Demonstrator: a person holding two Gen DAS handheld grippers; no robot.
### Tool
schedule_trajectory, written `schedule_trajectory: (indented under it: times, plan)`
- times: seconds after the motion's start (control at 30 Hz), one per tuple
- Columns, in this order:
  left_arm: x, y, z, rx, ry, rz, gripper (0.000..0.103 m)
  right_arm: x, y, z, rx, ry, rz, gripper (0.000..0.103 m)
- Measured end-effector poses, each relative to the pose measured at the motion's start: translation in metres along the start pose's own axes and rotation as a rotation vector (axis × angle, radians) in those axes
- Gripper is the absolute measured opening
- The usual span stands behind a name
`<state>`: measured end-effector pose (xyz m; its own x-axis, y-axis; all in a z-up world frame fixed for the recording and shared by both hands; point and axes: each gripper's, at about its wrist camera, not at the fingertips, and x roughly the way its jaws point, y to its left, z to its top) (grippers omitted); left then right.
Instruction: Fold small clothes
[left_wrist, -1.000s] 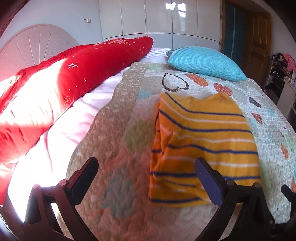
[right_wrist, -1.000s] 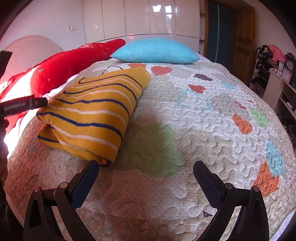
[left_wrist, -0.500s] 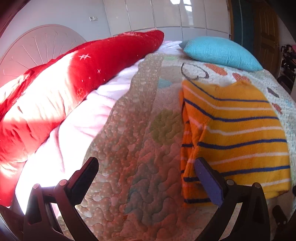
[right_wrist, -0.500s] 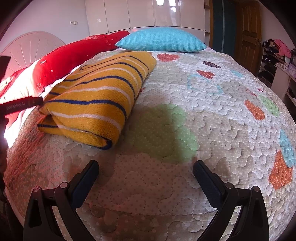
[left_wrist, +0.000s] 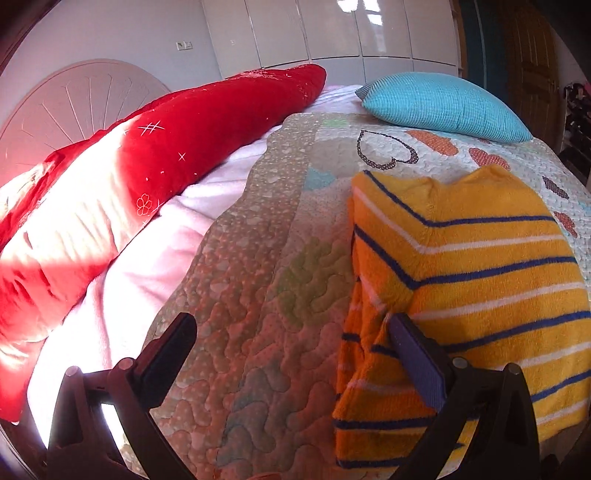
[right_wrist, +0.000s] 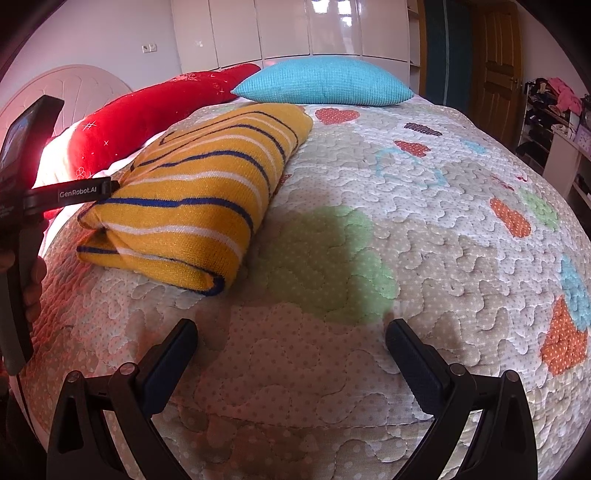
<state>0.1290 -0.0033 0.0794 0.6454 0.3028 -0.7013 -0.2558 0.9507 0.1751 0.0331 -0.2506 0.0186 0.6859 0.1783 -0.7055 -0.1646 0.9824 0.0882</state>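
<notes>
A folded yellow garment (left_wrist: 472, 280) with blue and white stripes lies on the quilted bedspread (left_wrist: 258, 295). My left gripper (left_wrist: 291, 336) is open, low at the garment's left near edge; its right finger (left_wrist: 413, 354) stands against the folded side and its left finger over bare quilt. In the right wrist view the garment (right_wrist: 207, 195) lies ahead to the left. My right gripper (right_wrist: 291, 343) is open and empty over the quilt (right_wrist: 406, 229), to the right of the garment. The left gripper's body (right_wrist: 70, 194) shows at the left edge there.
A long red cushion (left_wrist: 155, 166) and white sheet lie along the left of the bed. A turquoise pillow (left_wrist: 439, 103) sits at the far end, also in the right wrist view (right_wrist: 325, 83). White wardrobes and a wooden door (right_wrist: 495, 66) stand behind; shelves (right_wrist: 550, 122) stand at right.
My left gripper moved closer and lower to the garment's left edge, so the garment looms larger at right. My right gripper edged forward over the quilt. Both stayed open.
</notes>
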Motion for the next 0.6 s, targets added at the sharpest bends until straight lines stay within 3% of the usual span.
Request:
schedule_trajectory:
  times: [0.13,0.4,0.6]
  plan:
    - [-0.007,0.007,-0.021,-0.038,0.012,-0.036,0.103,0.0,0.001,-0.001,-0.005,0.0,-0.012,0.103]
    - [-0.003,0.034,-0.037,-0.192,0.065,-0.184,0.103,0.003,0.007,-0.001,-0.026,0.011,-0.052,0.103]
    - [-0.012,0.039,-0.043,-0.203,0.037,-0.229,0.103,0.004,0.015,-0.001,-0.058,0.023,-0.121,0.103]
